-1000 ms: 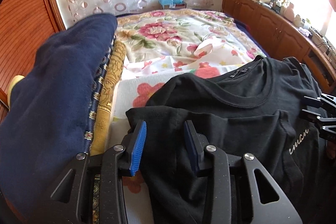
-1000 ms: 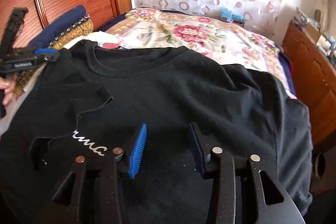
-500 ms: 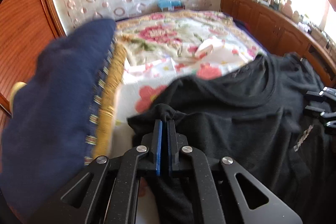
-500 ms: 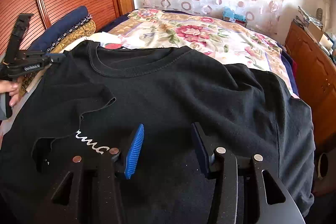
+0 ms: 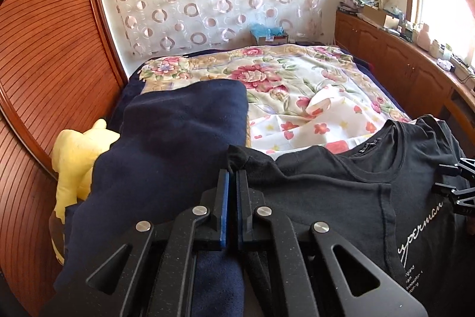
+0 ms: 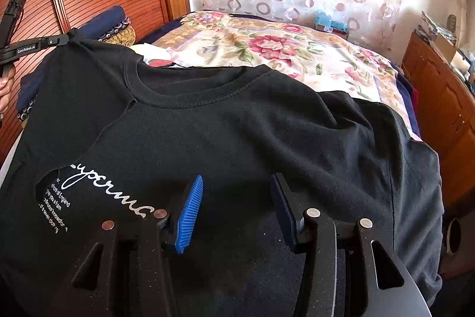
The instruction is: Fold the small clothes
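Blue pads of the left gripper (image 5: 232, 186) are pressed together on a bunched corner of the black T-shirt (image 6: 237, 132), low in the centre of the left wrist view. Its other end spreads across the bed (image 5: 297, 85) toward the lower right, white script showing. Right gripper (image 6: 237, 198) hovers over the shirt's chest at bottom centre of its view, fingers apart, nothing between them. Navy folded cloth (image 5: 166, 156) lies at left, beside a yellow plush toy (image 5: 77, 150).

The left gripper (image 5: 231, 180) has its jaws clamped on a bunched sleeve of the black T-shirt (image 5: 341, 198), beside a navy folded blanket (image 5: 166, 156) on the bed (image 5: 297, 85).
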`<state>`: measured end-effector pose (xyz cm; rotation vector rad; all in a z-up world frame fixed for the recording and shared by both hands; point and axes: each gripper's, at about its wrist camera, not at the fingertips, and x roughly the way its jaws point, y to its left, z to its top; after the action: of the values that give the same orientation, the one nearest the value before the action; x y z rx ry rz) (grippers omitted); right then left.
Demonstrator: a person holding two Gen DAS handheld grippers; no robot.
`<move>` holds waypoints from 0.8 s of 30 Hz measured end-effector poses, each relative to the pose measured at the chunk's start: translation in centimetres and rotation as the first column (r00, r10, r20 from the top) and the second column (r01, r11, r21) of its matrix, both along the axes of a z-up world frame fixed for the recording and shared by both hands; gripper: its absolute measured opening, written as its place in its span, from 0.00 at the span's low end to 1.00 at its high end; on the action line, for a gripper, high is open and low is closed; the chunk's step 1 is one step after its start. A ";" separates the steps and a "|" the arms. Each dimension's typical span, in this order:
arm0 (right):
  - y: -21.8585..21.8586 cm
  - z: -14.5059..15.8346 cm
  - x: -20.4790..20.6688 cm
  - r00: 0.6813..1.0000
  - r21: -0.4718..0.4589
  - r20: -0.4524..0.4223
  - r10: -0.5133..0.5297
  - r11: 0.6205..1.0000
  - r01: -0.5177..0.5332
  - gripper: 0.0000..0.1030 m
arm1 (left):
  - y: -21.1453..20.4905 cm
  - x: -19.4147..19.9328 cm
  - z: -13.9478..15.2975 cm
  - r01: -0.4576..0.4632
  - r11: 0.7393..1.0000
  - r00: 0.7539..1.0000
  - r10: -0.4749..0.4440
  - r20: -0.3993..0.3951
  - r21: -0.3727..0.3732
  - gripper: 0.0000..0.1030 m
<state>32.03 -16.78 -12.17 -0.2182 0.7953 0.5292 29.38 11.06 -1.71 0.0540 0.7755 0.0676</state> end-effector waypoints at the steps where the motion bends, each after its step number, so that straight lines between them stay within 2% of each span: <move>1: 0.0 0.0 0.0 1.000 -0.002 0.001 0.001 1.000 -0.001 0.48 | 0.0 0.0 0.0 0.000 1.000 1.000 0.000 0.003 -0.008 0.05; 3: 0.0 0.0 0.1 1.000 -0.004 0.002 0.003 1.000 -0.003 0.48 | -0.1 -0.4 0.4 0.006 1.000 1.000 -0.006 0.010 -0.031 0.06; 4: -0.1 0.0 0.1 1.000 -0.006 0.002 0.004 1.000 -0.004 0.49 | -0.3 -1.0 0.8 0.014 0.999 0.999 -0.013 0.029 -0.039 0.10; 8: -0.1 0.1 0.1 1.000 -0.006 0.003 0.005 1.000 -0.005 0.49 | -1.1 -2.6 2.4 0.052 0.996 0.994 -0.044 0.099 -0.073 0.35; 10: -0.1 0.1 0.1 1.000 -0.008 0.004 0.006 1.000 -0.006 0.49 | -2.0 -3.6 2.9 0.090 0.990 0.988 -0.075 0.135 -0.106 0.43; 11: -0.1 0.1 0.1 1.000 -0.010 0.005 0.007 1.000 -0.007 0.49 | -2.5 -4.0 2.8 0.105 0.987 0.986 -0.087 0.143 -0.119 0.58; 13: -0.2 0.1 0.1 1.000 -0.010 0.007 0.008 1.000 -0.008 0.49 | -3.5 -4.7 2.3 0.136 0.979 0.981 -0.113 0.158 -0.149 0.76; 15: -0.3 0.1 0.0 1.000 -0.011 0.009 0.009 1.000 -0.009 0.49 | -4.6 -4.9 1.4 0.165 0.972 0.978 -0.140 0.152 -0.167 0.77; 20: -0.5 0.1 0.1 1.000 -0.016 0.013 0.013 1.000 -0.012 0.49 | -8.2 -3.8 -2.3 0.219 0.962 0.975 -0.211 0.064 -0.165 0.78; 24: -0.7 0.2 0.2 1.000 -0.024 0.018 0.009 1.000 -0.008 0.49 | -10.1 -3.2 -3.6 0.247 0.955 0.969 -0.245 0.038 -0.164 0.78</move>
<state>32.23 -17.47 -11.99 -0.2483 0.7832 0.5254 26.22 0.93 -5.29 -0.0106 0.7493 -0.2341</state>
